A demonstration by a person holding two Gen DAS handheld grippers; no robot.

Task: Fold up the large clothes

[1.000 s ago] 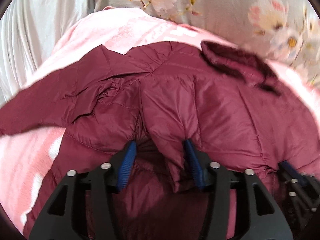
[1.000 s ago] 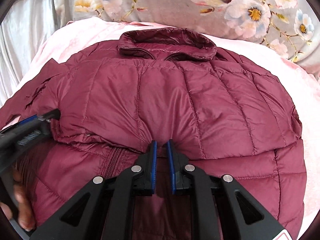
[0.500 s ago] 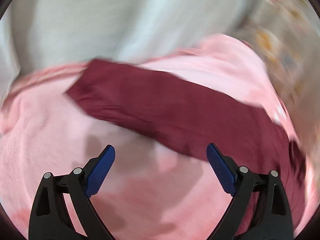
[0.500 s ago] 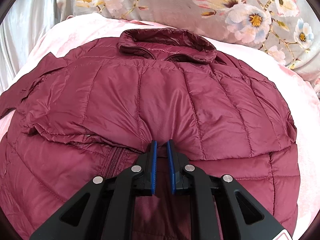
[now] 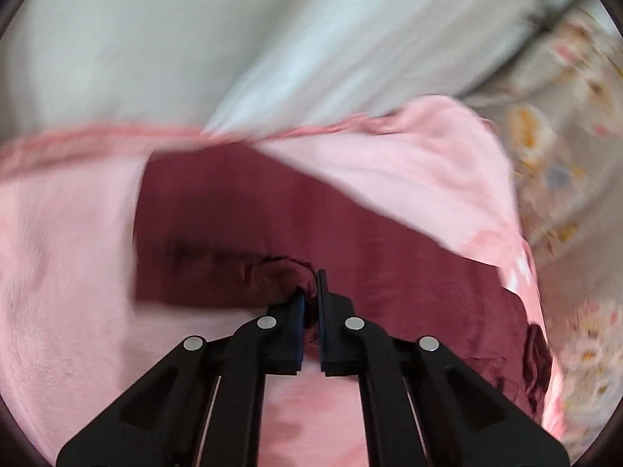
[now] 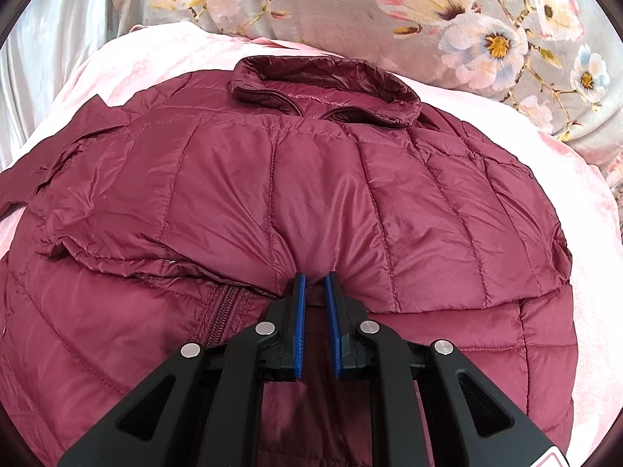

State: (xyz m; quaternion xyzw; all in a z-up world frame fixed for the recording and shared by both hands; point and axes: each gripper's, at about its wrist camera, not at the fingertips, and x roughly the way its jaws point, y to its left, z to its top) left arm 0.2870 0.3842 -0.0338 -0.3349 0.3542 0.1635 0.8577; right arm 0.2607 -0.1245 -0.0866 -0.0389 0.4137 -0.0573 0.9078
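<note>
Where our left gripper [image 5: 310,295] hung wide over the sleeve [image 5: 241,233] half a second ago, we now have its jaws nearly together, pinching a bunched fold of the dark red cloth near the sleeve's end. That sleeve lies stretched across the pink blanket [image 5: 66,272], with a pale curtain [image 5: 194,39] beyond; the view is blurred, so we cannot make out the seams. We judge the grab is made and the sleeve is ready to be carried in over the body.

From our right wrist, the jacket [image 6: 311,179] lies flat on the blanket, collar [image 6: 327,81] away from us towards the flowered cover [image 6: 428,7], its lower hem folded up over the front. Our right gripper [image 6: 315,292] has its jaws narrow, nipping that folded edge at the middle as it did a second ago, pinning the fold.
</note>
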